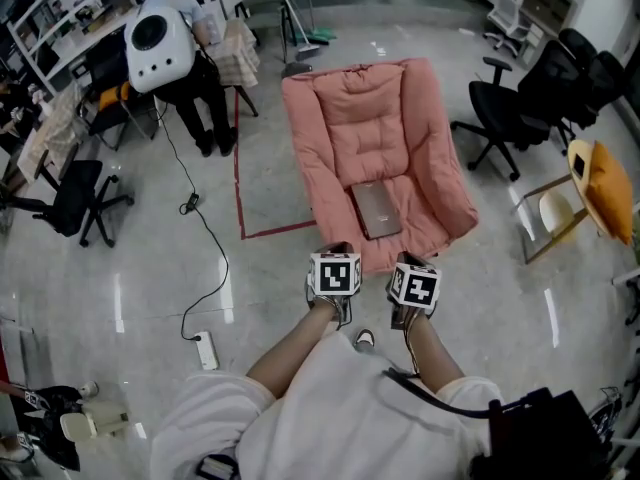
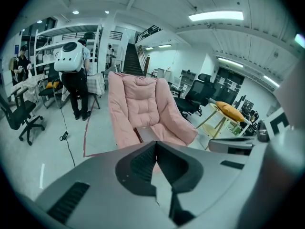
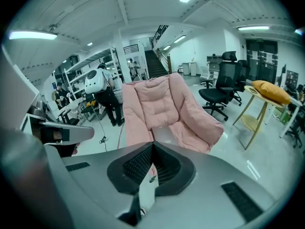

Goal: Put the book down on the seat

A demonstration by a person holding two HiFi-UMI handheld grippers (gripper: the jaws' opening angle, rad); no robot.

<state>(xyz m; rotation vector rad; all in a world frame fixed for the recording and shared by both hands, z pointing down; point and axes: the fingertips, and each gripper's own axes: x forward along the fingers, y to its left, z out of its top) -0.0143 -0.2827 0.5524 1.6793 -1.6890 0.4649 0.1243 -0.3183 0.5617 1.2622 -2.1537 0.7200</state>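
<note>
Book [image 1: 376, 209], closed and flat, lies on the seat cushion of the pink padded chair [image 1: 370, 118], toward the seat's front edge, with its long side running from the backrest to the front; nothing touches it. In the left gripper view the book [image 2: 146, 134] shows just above the jaw tips, and in the right gripper view it [image 3: 164, 135] lies in the same place on the seat. Left gripper [image 1: 336, 259] and right gripper [image 1: 411, 271] are held side by side just in front of the chair's front edge, apart from the book, each topped by its marker cube. Seen along its own jaws, the left gripper [image 2: 155, 145] is clenched, its jaw tips meeting with nothing between them; the right gripper [image 3: 152, 146] is likewise clenched and empty, its tips together. A red tape line [image 1: 240, 183] on the pale glossy floor runs along the chair's left side and turns under its front corner. Behind the chair at upper left, a person wearing a white hard-shell backpack [image 1: 158, 38] stands at a cluttered desk. Black office chairs [image 1: 505, 118] stand to the chair's right, and further right a wooden stool carries a yellow cushion [image 1: 605, 186]. A white power strip [image 1: 207, 350] with a black cable lies on the floor at lower left.
</note>
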